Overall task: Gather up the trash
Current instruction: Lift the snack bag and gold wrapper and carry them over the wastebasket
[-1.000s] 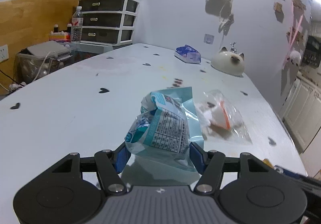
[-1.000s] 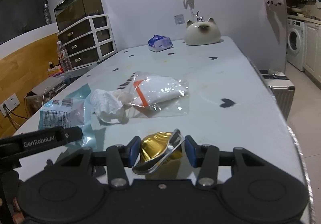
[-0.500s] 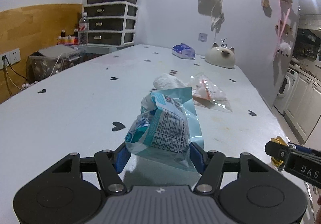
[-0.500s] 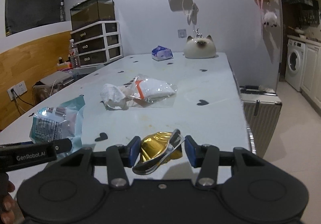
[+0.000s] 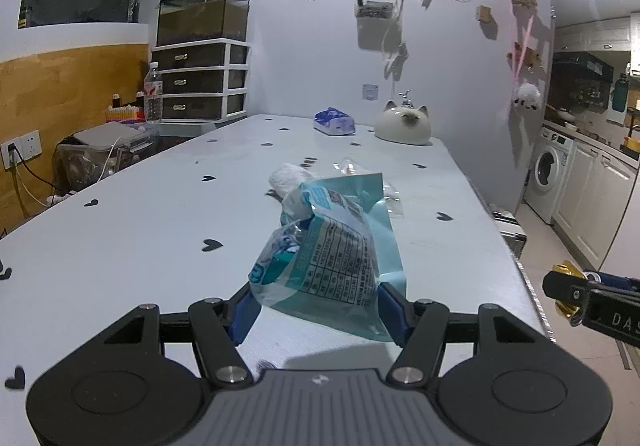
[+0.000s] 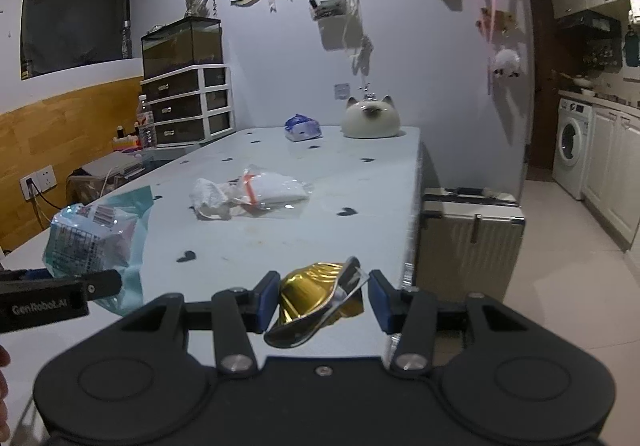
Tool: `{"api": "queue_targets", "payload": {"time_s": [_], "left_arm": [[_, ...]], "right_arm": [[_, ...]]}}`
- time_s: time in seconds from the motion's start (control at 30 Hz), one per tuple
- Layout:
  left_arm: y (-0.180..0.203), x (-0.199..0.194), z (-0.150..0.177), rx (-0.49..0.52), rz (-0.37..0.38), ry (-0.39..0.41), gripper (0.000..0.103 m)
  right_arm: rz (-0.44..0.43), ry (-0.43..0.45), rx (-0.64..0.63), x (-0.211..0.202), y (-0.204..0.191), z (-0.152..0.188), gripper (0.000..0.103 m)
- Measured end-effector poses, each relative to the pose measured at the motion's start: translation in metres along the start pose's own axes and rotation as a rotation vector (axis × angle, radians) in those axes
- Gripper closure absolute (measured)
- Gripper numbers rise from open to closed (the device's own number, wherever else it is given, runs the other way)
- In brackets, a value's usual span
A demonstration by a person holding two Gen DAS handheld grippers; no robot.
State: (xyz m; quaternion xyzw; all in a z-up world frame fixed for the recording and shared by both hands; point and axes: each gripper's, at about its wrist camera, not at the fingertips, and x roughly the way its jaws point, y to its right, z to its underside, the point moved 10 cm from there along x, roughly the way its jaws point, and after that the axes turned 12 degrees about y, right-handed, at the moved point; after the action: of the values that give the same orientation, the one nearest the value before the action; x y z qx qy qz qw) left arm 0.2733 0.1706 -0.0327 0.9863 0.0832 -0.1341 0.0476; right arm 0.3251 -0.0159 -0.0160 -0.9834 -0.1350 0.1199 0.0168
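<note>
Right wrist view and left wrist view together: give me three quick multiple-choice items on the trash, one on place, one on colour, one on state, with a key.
1. Where does the crumpled white tissue lie?
A. On the white table, touching the clear plastic bag
B. On the suitcase
C. Beside the cat figurine

2. What colour is the crushed foil cup in the right hand-held gripper?
A. Red
B. Gold
C. Green

3. What state is the left hand-held gripper in?
A. Open and empty
B. Shut on the tissue
C. Shut on the teal wrapper

Key: 1 A, the right wrist view shows the tissue against the bag at mid-table. 2 B, the foil between the blue pads is gold. 3 C, both pads press the wrapper's sides, holding it above the table.
</note>
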Motion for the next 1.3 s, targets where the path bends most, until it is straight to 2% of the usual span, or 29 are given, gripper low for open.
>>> {"api": "queue_targets", "payload": {"time_s": [0.23, 0.67, 1.07, 1.3], "left_arm": [[0.041, -0.023, 0.009, 0.014, 0.047, 0.006, 0.040], [0.143, -0.052, 0.033, 0.069, 0.190, 0.002, 0.040], [0.243, -0.054, 0.062, 0.125, 0.329, -0.038, 0.040], [0.292, -0.044, 0.097, 0.154, 0.388, -0.098, 0.040]], "right_arm": [[0.046, 0.008, 0.001, -0.037, 0.042, 0.006, 0.054], [0.158, 0.011, 0.017, -0.094, 0.125, 0.021, 0.054], [0.270, -0.001, 0.050, -0.133, 0.205, 0.045, 0.054], [0.335, -0.048, 0.087, -0.141, 0.252, 0.077, 0.054]]}}
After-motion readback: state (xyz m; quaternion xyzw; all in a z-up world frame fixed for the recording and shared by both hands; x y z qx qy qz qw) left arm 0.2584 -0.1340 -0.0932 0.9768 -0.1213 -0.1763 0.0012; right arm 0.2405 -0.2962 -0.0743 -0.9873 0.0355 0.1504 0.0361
